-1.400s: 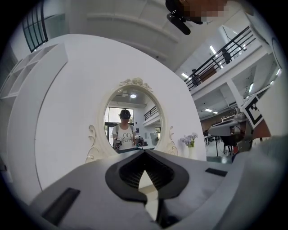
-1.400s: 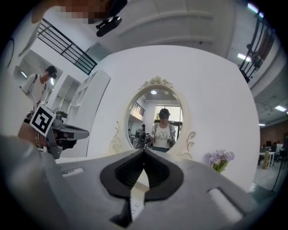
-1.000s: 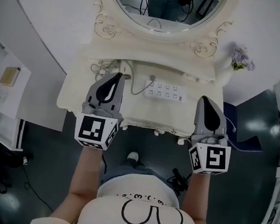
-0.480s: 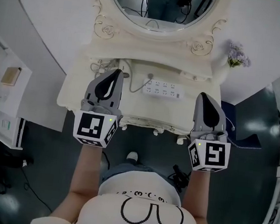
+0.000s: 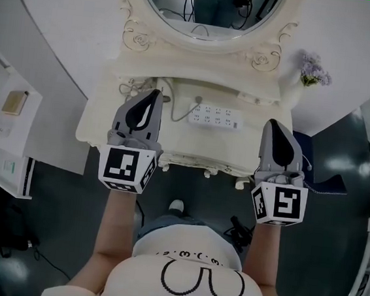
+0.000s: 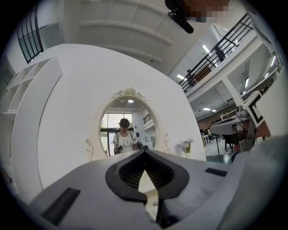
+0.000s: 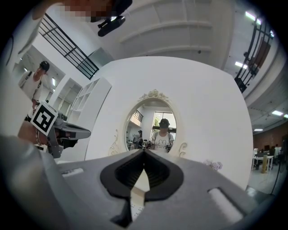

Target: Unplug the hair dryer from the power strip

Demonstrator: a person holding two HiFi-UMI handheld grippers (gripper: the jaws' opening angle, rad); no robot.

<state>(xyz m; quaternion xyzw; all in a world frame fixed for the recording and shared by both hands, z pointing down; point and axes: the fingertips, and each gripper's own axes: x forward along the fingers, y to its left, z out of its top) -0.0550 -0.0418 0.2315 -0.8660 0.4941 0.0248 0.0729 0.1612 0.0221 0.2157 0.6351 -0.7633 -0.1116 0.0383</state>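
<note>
hovering | left hand-held gripper (image 5: 154,95) pressed together | right hand-held gripper (image 5: 273,124) pressed together

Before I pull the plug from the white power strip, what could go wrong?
The power strip seems to lie loose on the vanity; pulling the plug with one tool may drag it along. Both the left tool and right tool are shut, so they could knock the plug instead of gripping it.
</note>
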